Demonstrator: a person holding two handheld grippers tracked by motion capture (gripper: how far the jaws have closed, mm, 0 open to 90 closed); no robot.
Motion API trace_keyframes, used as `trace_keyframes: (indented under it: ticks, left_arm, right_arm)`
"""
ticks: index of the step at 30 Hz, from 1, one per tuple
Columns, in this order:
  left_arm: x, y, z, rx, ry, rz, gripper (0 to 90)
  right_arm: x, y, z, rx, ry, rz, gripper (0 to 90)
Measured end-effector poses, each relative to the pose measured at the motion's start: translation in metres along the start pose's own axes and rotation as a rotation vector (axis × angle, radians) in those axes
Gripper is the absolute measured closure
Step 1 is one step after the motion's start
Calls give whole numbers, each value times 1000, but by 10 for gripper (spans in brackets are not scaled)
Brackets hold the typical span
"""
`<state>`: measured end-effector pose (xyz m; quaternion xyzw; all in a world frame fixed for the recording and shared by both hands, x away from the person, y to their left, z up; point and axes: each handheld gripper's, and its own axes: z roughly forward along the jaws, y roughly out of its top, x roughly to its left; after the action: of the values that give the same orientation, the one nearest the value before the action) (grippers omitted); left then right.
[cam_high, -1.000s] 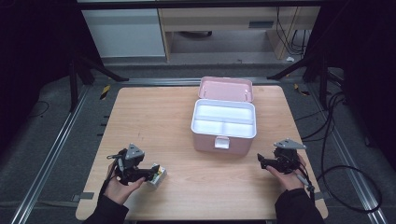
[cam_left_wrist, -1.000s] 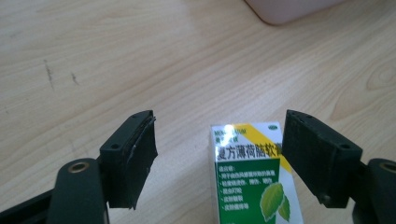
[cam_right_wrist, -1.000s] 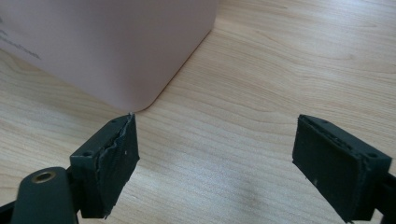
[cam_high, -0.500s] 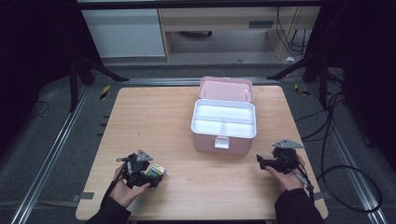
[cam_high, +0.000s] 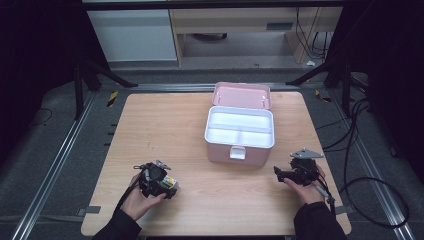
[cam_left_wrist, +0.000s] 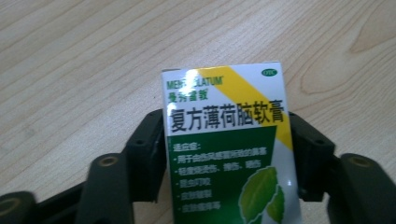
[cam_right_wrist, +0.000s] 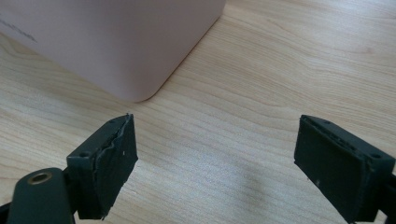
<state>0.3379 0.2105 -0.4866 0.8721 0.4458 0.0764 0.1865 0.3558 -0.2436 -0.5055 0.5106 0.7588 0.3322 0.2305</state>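
Small carton (cam_left_wrist: 229, 149): white face, yellow diagonal band, dark green panel with white print, light green leaves, black characters. Storage box (cam_high: 240, 136), toward one o'clock from carton: pale pink outside, white tray inside, pink lid. Table (cam_high: 165, 125): light wood grain. Both grippers (cam_left_wrist: 229, 154) (cam_right_wrist: 219, 158): black, with dull pads.

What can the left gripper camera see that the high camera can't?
The left gripper view shows the ointment box up close: its green-and-yellow label, printed words and leaf picture, with the black pads against its sides. The high view shows the open pink storage box, both hands and the right gripper. Both show the ointment box lying on the wooden table.
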Motion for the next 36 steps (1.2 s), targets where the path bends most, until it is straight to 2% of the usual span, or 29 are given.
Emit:
trace_keyframes:
  ticks: [6,12,13,14,15,16,17,18,20,25,29,32,33,34,36]
  left_arm:
    - [-1,4,0,29,30,16,444]
    - [13,3,-18,-28,48,-20,446]
    - [23,1,-23,-45,63,-48,445]
    - [23,1,-23,-45,63,-48,445]
    - [35,-2,-25,-56,80,-79,445]
    - [35,-2,-25,-56,80,-79,445]
    - [47,-6,-25,-53,95,-108,445]
    - [47,-6,-25,-53,95,-108,445]
    - [61,-12,-21,-38,125,-142,445]
    - [76,-19,-15,-2,133,-187,444]
    - [77,-20,-14,-9,130,-186,436]
    - [76,-20,-14,-27,125,-183,343]
    - [76,-19,-19,-55,132,-179,324]
    - [76,-19,-19,-55,132,-179,312]
    - [74,-17,-28,-103,145,-172,302]
  right_arm:
    - [0,0,2,8,2,-5,134]
    - [0,0,2,12,4,-6,133]
    - [0,0,2,9,1,-3,133]
    - [0,0,2,6,0,-5,134]
    - [0,0,1,5,0,-5,134]
    - [0,0,1,5,0,-5,134]
    - [0,0,2,4,0,-5,136]
    - [0,0,2,4,0,-5,136]
    - [0,0,2,5,3,-6,140]
    - [0,1,2,7,9,-8,143]
    - [0,1,2,7,12,-9,145]
    - [0,1,2,5,15,-10,146]
    - [1,1,1,-2,17,-6,148]
    - [1,1,1,-2,17,-6,148]
    - [0,2,-2,-17,22,-6,151]
